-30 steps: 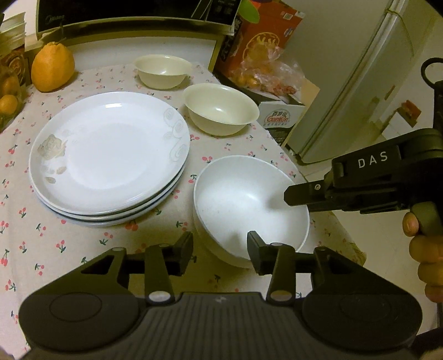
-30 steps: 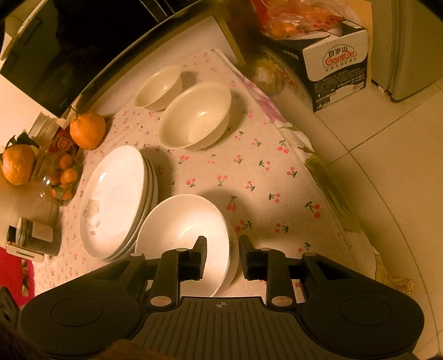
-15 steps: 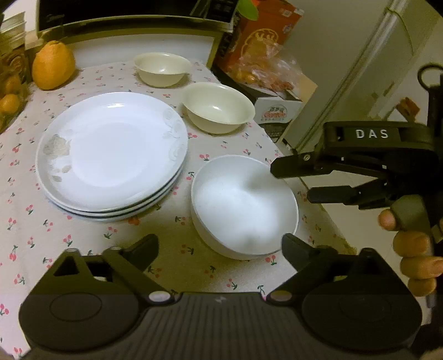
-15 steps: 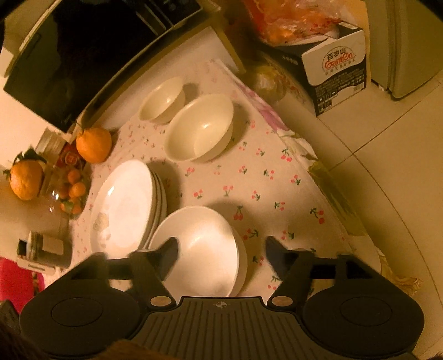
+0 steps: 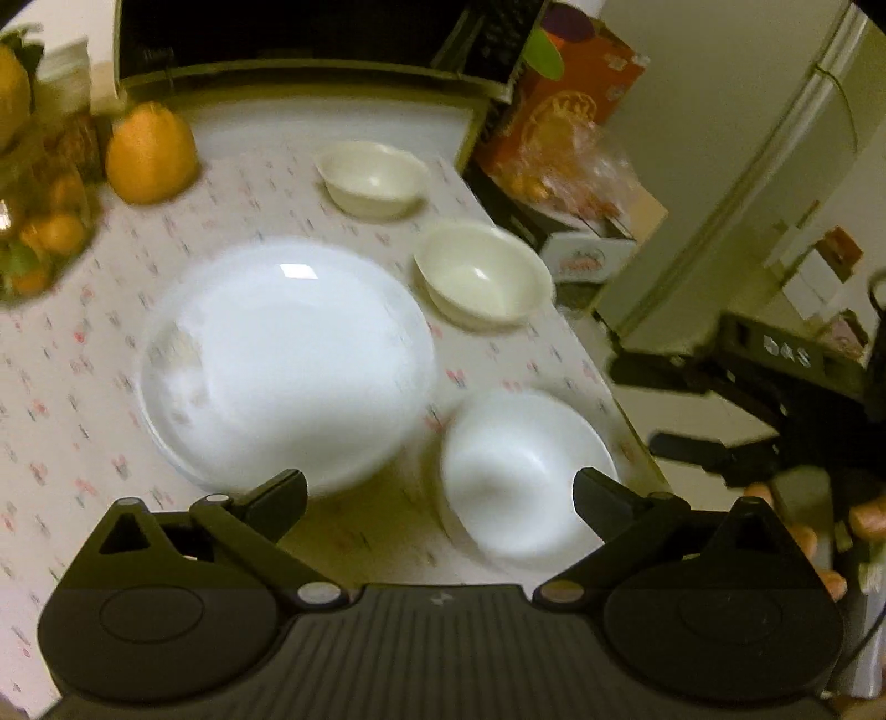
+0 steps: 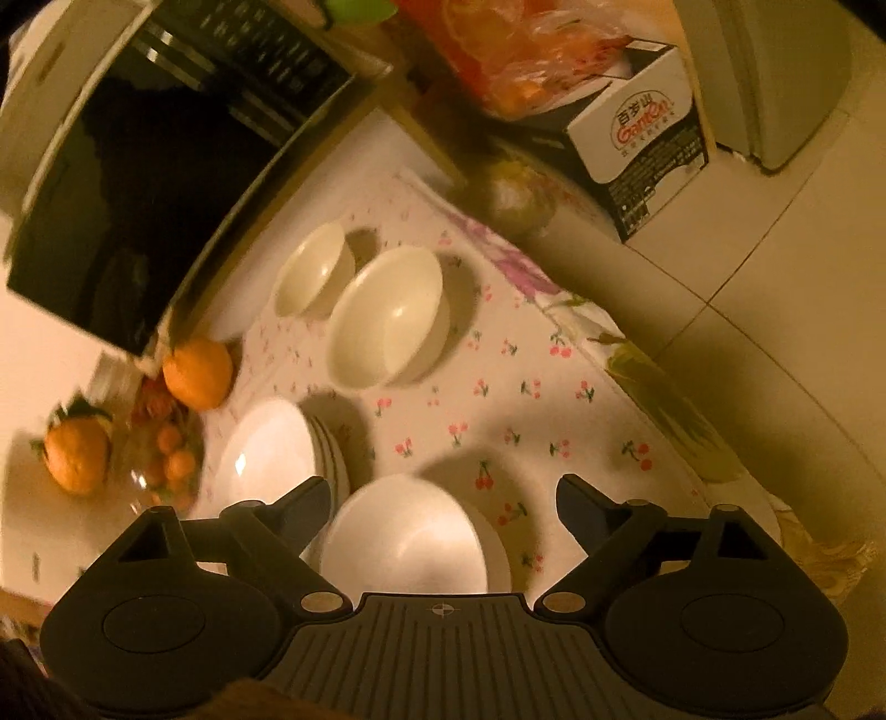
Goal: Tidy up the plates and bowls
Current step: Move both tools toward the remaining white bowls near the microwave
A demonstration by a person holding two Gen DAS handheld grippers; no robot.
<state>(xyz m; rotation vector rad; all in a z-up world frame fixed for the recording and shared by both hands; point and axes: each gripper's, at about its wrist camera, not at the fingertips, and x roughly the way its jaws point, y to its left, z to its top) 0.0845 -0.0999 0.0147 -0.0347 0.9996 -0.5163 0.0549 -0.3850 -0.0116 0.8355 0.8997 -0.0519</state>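
Note:
A stack of white plates (image 5: 288,360) lies on the cherry-print tablecloth (image 5: 66,387); it also shows in the right wrist view (image 6: 271,448). White stacked bowls (image 5: 526,471) sit at its right near the table edge, also in the right wrist view (image 6: 410,537). A cream bowl (image 5: 482,279) and a smaller cream bowl (image 5: 372,177) stand farther back, also in the right wrist view (image 6: 387,315) (image 6: 313,271). My left gripper (image 5: 440,498) is open and empty, above and short of the white bowls. My right gripper (image 6: 443,504) is open and empty, high above them; it shows in the left wrist view (image 5: 659,404).
A large orange fruit (image 5: 149,152) and a glass bowl of small fruit (image 5: 39,232) stand at the back left. A microwave (image 5: 310,39) is behind the table. Boxes (image 5: 570,138) and a fridge (image 5: 736,166) stand right of the table edge.
Both grippers opened from nearly shut around the white bowl's rim, then lifted and pulled back. The white bowls stay on the table.

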